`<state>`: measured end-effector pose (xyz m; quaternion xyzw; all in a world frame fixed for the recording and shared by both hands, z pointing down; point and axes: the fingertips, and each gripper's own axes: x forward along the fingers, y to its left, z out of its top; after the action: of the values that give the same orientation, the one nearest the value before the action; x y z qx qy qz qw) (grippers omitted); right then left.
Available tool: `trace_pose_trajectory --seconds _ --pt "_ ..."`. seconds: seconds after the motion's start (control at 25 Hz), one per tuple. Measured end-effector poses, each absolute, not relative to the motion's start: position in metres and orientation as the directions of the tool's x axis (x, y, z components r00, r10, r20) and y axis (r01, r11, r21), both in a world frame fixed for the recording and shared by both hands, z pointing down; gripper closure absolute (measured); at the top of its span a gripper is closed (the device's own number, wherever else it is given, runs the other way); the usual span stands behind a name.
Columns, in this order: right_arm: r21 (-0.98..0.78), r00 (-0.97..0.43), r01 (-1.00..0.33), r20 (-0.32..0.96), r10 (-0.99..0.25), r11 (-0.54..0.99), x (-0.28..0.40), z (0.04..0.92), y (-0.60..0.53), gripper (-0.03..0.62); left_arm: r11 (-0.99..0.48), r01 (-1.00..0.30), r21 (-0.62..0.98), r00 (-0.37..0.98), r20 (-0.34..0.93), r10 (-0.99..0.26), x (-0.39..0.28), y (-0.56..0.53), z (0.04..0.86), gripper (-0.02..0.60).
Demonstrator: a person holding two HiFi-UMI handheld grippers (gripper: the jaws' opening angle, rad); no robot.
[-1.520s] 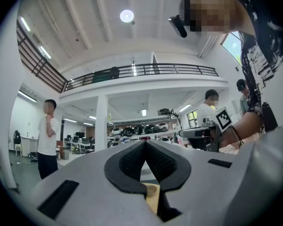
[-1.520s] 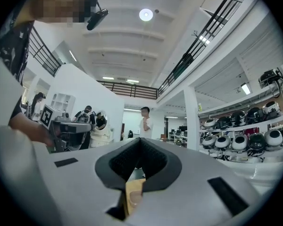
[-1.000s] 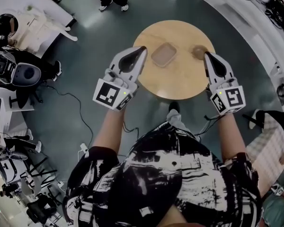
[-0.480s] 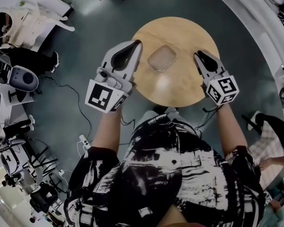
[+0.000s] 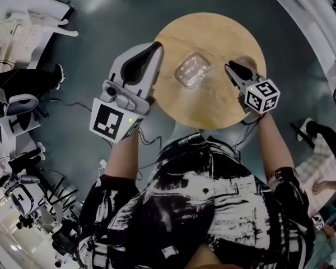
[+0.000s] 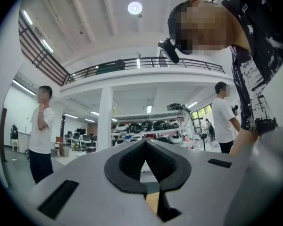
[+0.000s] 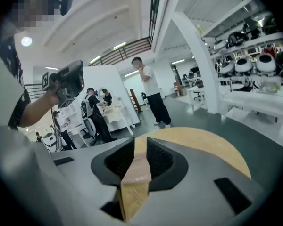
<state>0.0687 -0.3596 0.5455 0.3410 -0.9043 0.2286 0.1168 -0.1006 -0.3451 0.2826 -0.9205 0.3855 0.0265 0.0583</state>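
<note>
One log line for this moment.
left gripper: shut | right gripper: open, empty, over wooden table | clear plastic container: between grippers, untouched

There is one round wooden table (image 5: 213, 102). On it lies one clear plastic box with a lid (image 5: 192, 70), near the middle of the table, and I count no second box. There are two grey two-jaw grippers: the left gripper (image 5: 157, 47) at the left edge of the table and the right gripper (image 5: 229, 68) at its right edge. Each carries one cube with square markers, so two cubes: one (image 5: 111, 120) and one (image 5: 262, 95). Two persons in white shirts, one (image 6: 40, 126) and one (image 6: 224, 119), stand behind.
</note>
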Motion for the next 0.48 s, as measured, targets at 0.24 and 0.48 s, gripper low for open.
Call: trace_pose_trajectory --seconds 0.24,0.48 --pt "-0.487 -0.768 -0.640 0.433 -0.472 0.595 0.050 0.626 -0.384 0.518 -0.728 -0.682 -0.066 0.731 -0.081 -0.677 -0.111 -0.383 0.304 0.581" --pt "-0.653 -0.785 -0.613 0.441 -0.435 0.445 0.041 0.677 -0.397 0.520 -0.728 -0.685 -0.041 0.729 -0.036 -0.684 -0.120 -0.398 0.331 0.581"
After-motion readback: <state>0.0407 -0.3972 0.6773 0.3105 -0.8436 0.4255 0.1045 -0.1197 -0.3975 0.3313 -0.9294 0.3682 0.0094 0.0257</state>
